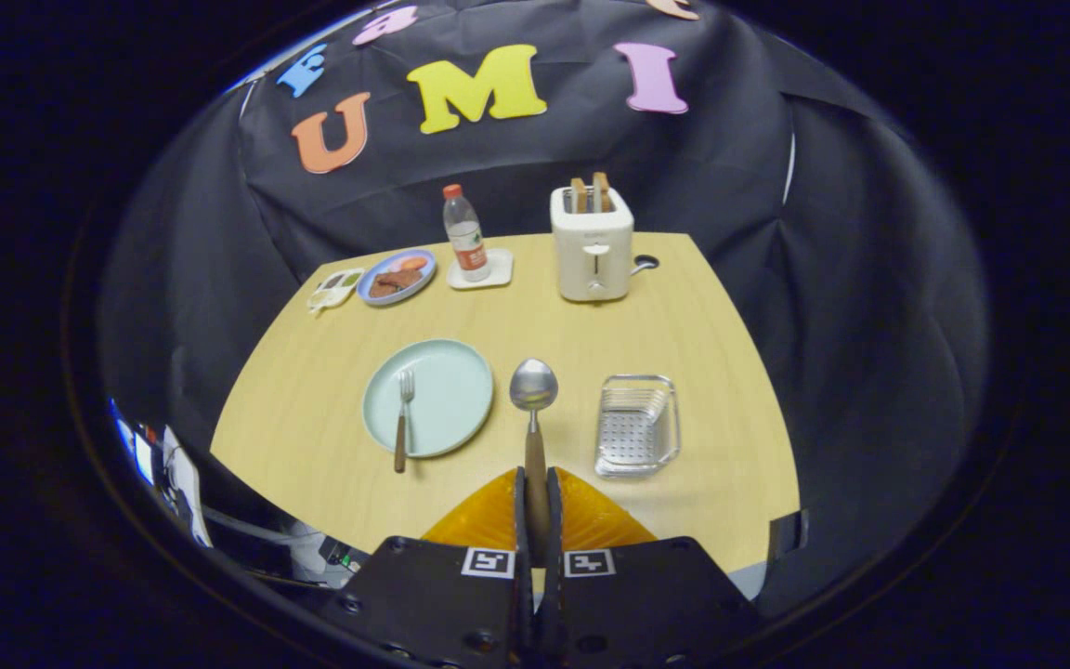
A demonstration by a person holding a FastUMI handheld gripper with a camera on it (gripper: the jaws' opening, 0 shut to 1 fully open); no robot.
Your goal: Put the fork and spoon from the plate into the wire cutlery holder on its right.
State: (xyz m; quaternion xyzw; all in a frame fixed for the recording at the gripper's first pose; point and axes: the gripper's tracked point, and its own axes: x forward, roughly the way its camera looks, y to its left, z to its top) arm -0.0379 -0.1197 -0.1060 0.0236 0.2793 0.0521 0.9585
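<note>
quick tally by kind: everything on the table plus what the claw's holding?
Cutlery: 2, the spoon clamped by its handle in the claw, and the fork on the green plate
Plates: 2, green plate, blue plate of food
Wire cutlery holder: 1
Toaster: 1
Bottle: 1
Coaster: 1
Small tray: 1
Total: 9

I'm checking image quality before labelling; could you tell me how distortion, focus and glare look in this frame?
Gripper view: fisheye bends the pale wooden table edges into curves; the mint-green round plate and wire cutlery holder look sharp; the shiny wooden-handled spoon, clamped in the gripper, shows a soft highlight, no harsh glare.
</note>
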